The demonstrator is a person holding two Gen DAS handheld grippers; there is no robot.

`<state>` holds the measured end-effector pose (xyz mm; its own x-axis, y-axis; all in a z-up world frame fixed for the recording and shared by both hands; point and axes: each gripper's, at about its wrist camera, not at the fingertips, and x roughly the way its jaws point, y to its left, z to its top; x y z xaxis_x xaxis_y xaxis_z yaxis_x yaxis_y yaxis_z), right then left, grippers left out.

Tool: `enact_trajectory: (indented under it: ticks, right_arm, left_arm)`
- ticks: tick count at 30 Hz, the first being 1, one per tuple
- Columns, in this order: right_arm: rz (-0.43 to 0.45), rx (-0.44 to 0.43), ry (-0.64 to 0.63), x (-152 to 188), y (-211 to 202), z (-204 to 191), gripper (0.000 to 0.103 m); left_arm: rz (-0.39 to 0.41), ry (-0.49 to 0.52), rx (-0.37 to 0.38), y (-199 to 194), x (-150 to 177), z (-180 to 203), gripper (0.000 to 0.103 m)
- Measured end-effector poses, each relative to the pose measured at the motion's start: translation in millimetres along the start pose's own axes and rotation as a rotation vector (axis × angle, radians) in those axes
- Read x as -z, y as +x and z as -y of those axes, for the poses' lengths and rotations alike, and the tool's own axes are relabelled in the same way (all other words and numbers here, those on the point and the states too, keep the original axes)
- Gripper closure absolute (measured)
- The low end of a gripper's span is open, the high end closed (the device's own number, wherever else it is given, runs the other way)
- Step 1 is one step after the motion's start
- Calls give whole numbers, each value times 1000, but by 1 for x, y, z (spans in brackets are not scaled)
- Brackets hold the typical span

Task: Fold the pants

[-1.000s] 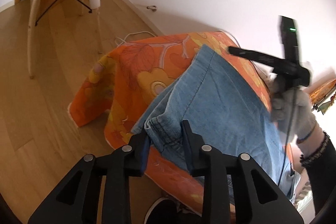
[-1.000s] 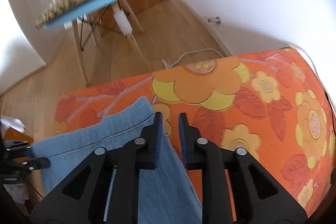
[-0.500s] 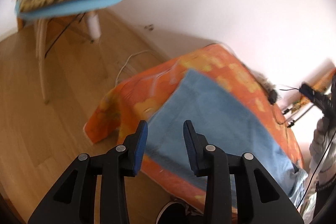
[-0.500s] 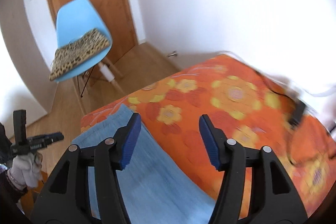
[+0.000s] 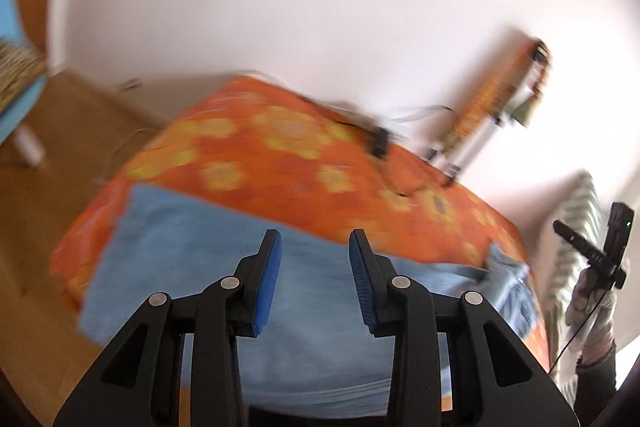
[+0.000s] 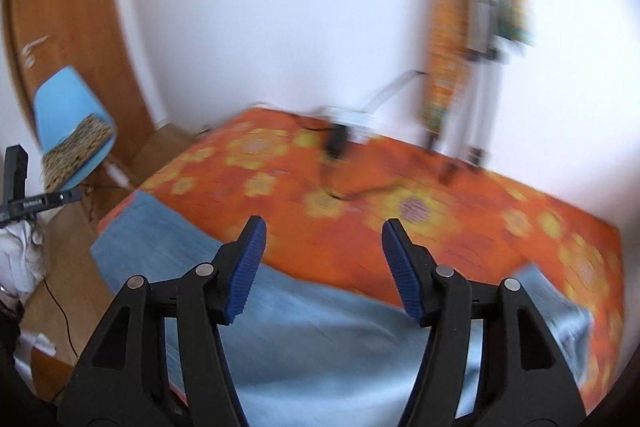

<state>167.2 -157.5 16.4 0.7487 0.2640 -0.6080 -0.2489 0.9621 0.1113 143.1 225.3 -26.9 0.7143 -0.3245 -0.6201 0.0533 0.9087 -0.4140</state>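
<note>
Light blue denim pants (image 5: 192, 259) lie flat along the near edge of a bed with an orange flowered cover (image 5: 280, 155). They also show in the right wrist view (image 6: 320, 339). My left gripper (image 5: 314, 255) is open and empty, held above the pants. My right gripper (image 6: 322, 247) is open wide and empty, also raised above the pants. The right gripper shows at the far right of the left wrist view (image 5: 592, 251), and the left gripper at the far left of the right wrist view (image 6: 28, 203). Both views are blurred.
A blue chair with a leopard cushion (image 6: 72, 143) stands on the wooden floor by a wooden door (image 6: 72, 7). A black device with a cable (image 6: 338, 143) lies on the bed near the white wall. A tall orange patterned object (image 6: 448, 39) leans against the wall.
Both grippers have let go of the pants, opened and lifted up and back from the bed. The pants now lie flat on the cover.
</note>
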Motion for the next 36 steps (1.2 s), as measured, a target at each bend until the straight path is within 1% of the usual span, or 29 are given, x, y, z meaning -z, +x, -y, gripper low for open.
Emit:
enact_trajectory:
  ticks: [1, 4, 6, 7, 10, 12, 14, 15, 18, 19, 21, 23, 24, 27, 29, 30, 36]
  right_arm:
    - [1, 24, 25, 9, -12, 15, 40]
    - [3, 95, 77, 35, -44, 50, 40]
    - [6, 134, 133, 54, -67, 78, 40]
    - [7, 149, 159, 63, -77, 92, 40]
    - [9, 198, 220, 85, -100, 123, 38]
    - [13, 239, 259, 101, -115, 144, 37]
    - [12, 260, 309, 118, -127, 167, 37]
    - [11, 270, 325, 125, -130, 174, 37]
    - [4, 303, 390, 147, -137, 202, 37]
    - [3, 306, 410, 154, -139, 210, 37]
    - [2, 308, 455, 166, -140, 228, 37]
    - [2, 300, 484, 174, -137, 241, 37]
    - [0, 292, 498, 177, -133, 249, 37]
    - [-16, 276, 541, 180, -114, 271, 37]
    - [-31, 256, 567, 181, -100, 284, 37]
    - [-38, 252, 577, 181, -93, 290, 37]
    - [-86, 259, 595, 192, -63, 310, 37]
  left_arm:
    - [-18, 29, 34, 9, -6, 22, 69]
    - [-56, 98, 97, 29, -17, 71, 69]
    - [-90, 143, 138, 43, -22, 105, 69]
    - [-115, 166, 168, 54, -24, 128, 69]
    - [-171, 207, 225, 73, -28, 172, 69]
    - [-211, 236, 256, 87, -27, 201, 69]
    - [-256, 268, 289, 104, -23, 231, 67]
    - [-280, 284, 299, 115, -20, 248, 62]
    - [-352, 327, 311, 141, -8, 286, 61]
    - [-389, 345, 319, 154, -2, 302, 61]
    - [-439, 364, 330, 173, 8, 325, 61]
    - [-490, 362, 343, 189, 16, 342, 61]
    - [-517, 351, 351, 202, 23, 350, 61]
    - [-568, 349, 355, 230, 40, 367, 60]
    - [-602, 333, 363, 249, 49, 376, 58]
    - [-616, 324, 364, 262, 54, 380, 55]
    - [-641, 319, 329, 318, 70, 397, 55]
